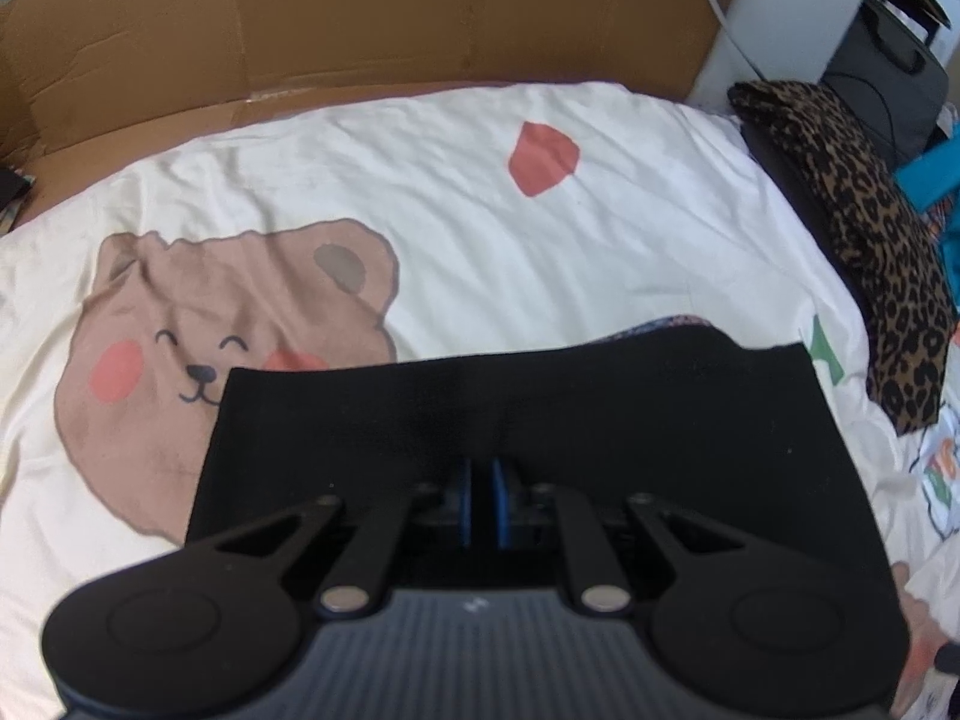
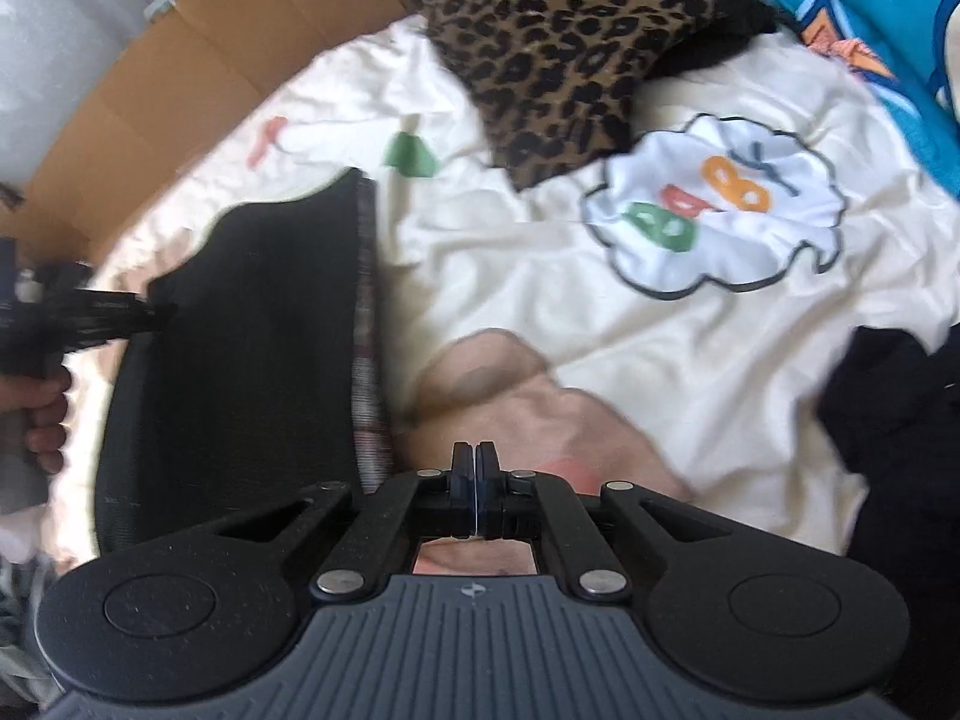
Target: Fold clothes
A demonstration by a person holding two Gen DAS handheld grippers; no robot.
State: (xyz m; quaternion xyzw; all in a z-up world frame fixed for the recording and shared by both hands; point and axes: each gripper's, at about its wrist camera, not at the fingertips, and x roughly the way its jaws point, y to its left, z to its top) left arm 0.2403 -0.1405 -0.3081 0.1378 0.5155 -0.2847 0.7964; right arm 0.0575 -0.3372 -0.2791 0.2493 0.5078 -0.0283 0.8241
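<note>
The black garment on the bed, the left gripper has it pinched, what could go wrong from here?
1. Only the left gripper holds the black garment, at one edge; the right gripper is shut on nothing, so the fold may sag or twist.
2. A patterned inner layer shows along the garment's edge, so the layers may slide out of line.
3. The leopard-print cloth and a dark pile lie close by and could be snagged.

Soft, even daylight, no hard shadows. Fisheye bending at edges. Right wrist view motion-blurred beyond fingers; cream cartoon-print bedsheet [image 2: 600, 312] smeared. Left wrist view sharper.
</note>
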